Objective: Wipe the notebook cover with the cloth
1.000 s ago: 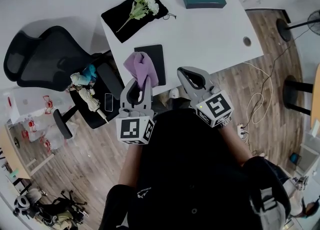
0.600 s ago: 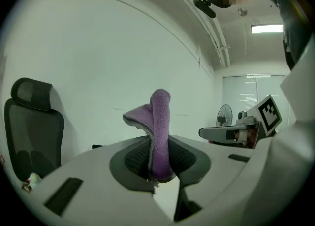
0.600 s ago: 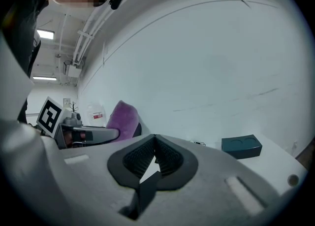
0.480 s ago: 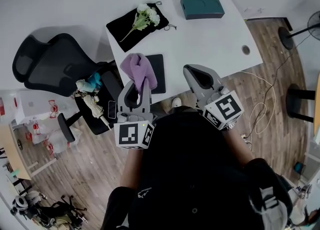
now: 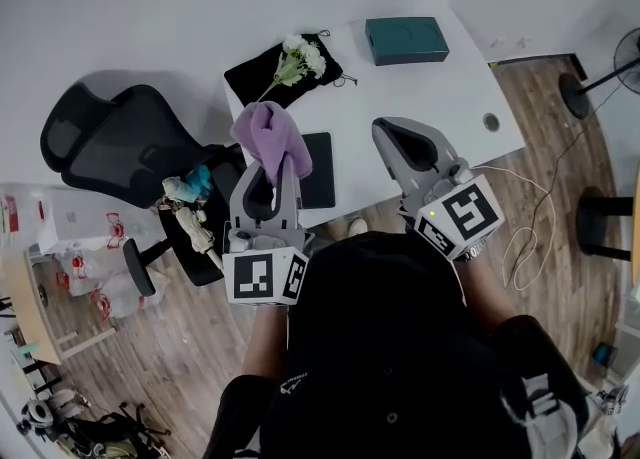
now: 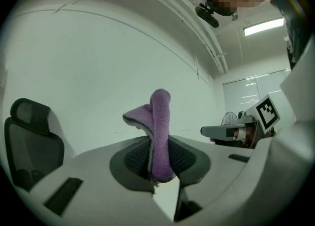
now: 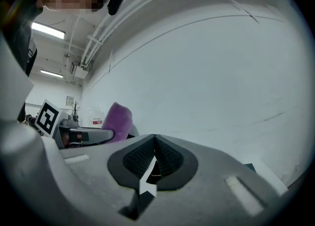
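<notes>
A purple cloth (image 5: 268,140) is pinched in my left gripper (image 5: 282,163), held up above the near left edge of the white table (image 5: 420,97). In the left gripper view the cloth (image 6: 158,136) stands upright between the shut jaws. The dark notebook (image 5: 317,169) lies flat on the table just right of the cloth. My right gripper (image 5: 397,137) hovers over the table's near edge, right of the notebook, jaws shut with nothing between them. The cloth (image 7: 116,120) shows at left in the right gripper view.
A black pouch with white flowers (image 5: 287,68) lies at the table's far left. A teal box (image 5: 406,40) sits at the far side. A black office chair (image 5: 120,152) stands left of the table, with a cluttered stool (image 5: 195,217) beside it. Cables (image 5: 530,217) trail on the wooden floor at right.
Both grippers have lifted and pulled back toward me; the cloth now sits left of the notebook instead of over it.
</notes>
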Tool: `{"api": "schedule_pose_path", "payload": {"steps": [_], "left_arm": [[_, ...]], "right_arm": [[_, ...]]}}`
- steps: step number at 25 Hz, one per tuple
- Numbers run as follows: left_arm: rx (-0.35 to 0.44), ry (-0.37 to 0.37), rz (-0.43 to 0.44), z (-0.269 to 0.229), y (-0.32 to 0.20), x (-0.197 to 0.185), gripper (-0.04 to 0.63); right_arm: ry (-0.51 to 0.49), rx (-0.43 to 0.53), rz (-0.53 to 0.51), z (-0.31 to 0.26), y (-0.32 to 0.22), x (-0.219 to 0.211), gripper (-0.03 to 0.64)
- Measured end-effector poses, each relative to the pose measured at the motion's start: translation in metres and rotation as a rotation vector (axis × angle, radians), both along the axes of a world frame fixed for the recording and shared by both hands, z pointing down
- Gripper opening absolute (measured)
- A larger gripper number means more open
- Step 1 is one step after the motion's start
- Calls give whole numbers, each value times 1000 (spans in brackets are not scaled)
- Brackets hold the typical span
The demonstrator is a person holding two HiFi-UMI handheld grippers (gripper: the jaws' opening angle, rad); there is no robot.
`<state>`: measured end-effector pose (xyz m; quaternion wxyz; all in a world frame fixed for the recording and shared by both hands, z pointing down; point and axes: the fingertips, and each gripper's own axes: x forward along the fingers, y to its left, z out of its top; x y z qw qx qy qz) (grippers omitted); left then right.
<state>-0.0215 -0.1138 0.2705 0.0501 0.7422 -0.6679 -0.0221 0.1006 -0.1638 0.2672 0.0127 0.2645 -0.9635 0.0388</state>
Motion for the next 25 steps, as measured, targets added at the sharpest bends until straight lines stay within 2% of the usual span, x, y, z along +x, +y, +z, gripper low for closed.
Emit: {"api": "schedule_pose_path", "payload": {"steps": [13, 25], "left_arm": [[-8, -28, -35, 5, -6, -2, 74], [-5, -6, -30, 5, -7, -5, 74]], "right_arm": [[-13, 16, -28, -11, -9, -8, 0], [9, 30, -37, -10, -9, -12, 1]]}}
